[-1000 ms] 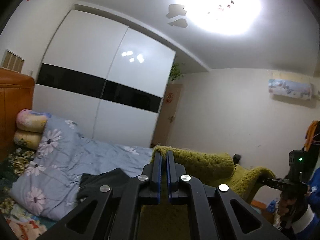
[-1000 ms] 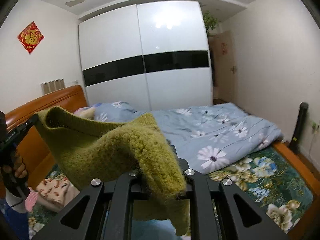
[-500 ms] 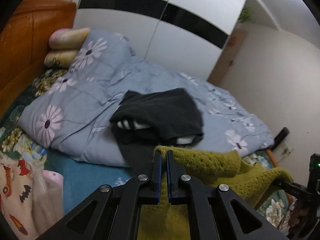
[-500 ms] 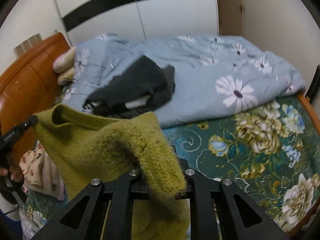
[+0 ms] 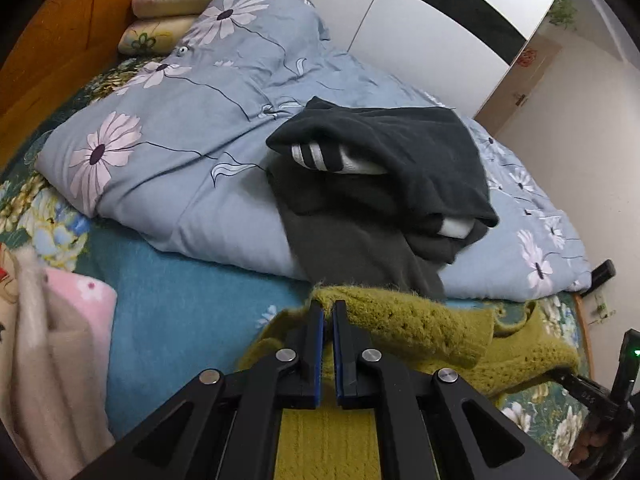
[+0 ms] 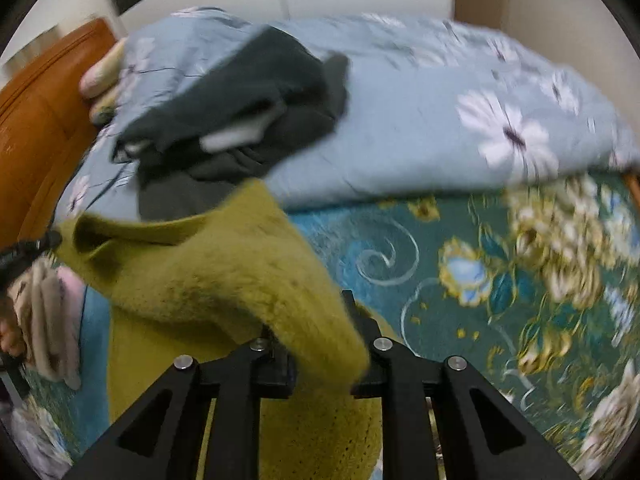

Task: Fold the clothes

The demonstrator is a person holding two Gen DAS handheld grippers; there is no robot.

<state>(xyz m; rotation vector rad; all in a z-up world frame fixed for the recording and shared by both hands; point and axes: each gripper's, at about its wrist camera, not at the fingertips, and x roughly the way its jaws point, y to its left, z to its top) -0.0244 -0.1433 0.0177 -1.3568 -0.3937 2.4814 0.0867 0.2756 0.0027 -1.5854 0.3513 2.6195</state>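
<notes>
While one olive-green knitted sweater [image 5: 424, 328] hangs over the bed [image 5: 188, 312], the left gripper [image 5: 328, 312] pinches its edge with jaws nearly shut, and the right gripper [image 6: 320, 344], jaws easing apart, apparently grips another corner.

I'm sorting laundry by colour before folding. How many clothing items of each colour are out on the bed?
Olive-green knit sweater: 1
Dark grey garments, in a pile, possibly more than one piece: 1
Beige garment, at the edge: 1
Total: 3
</notes>
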